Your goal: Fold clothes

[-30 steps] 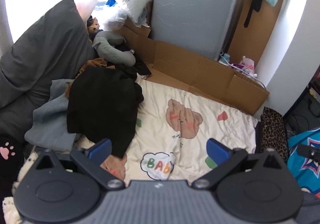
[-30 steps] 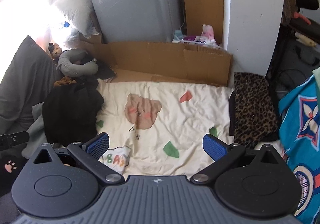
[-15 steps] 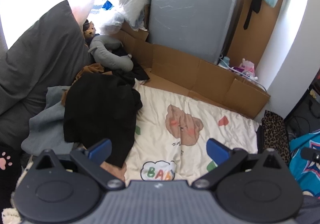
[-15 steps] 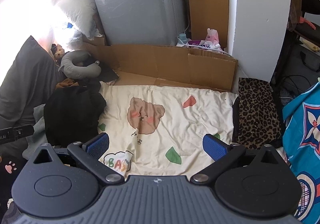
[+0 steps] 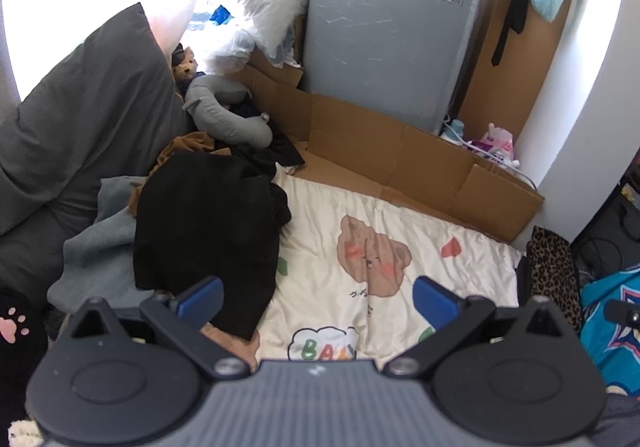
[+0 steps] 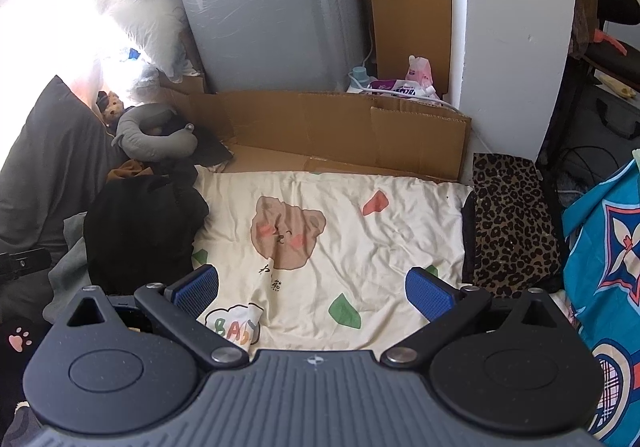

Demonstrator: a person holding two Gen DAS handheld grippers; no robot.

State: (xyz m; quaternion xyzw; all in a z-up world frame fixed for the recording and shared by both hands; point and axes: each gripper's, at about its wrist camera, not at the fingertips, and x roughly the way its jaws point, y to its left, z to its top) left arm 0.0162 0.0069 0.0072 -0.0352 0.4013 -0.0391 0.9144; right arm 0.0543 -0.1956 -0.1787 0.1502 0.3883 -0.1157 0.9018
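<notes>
A pile of clothes lies at the left of a cream bear-print sheet (image 5: 400, 231) (image 6: 340, 215). On top is a black garment (image 5: 208, 223) (image 6: 140, 231), with a grey-blue garment (image 5: 96, 247) under it and a brown one (image 5: 188, 145) behind. My left gripper (image 5: 318, 297) hangs open above the sheet, its left pad over the black garment's near edge. My right gripper (image 6: 312, 289) is open too, above the sheet's front, holding nothing.
A leopard-print cloth (image 6: 512, 223) and a blue patterned fabric (image 6: 604, 247) lie to the right. Cardboard (image 6: 340, 127) walls the far side before a grey appliance (image 6: 272, 7). A dark grey pillow (image 5: 80, 119) and a grey neck pillow (image 5: 224, 115) sit at the left.
Both grippers have drawn back and risen a little, so the sheet and the pile sit lower and farther in view. Both stay open and empty.
</notes>
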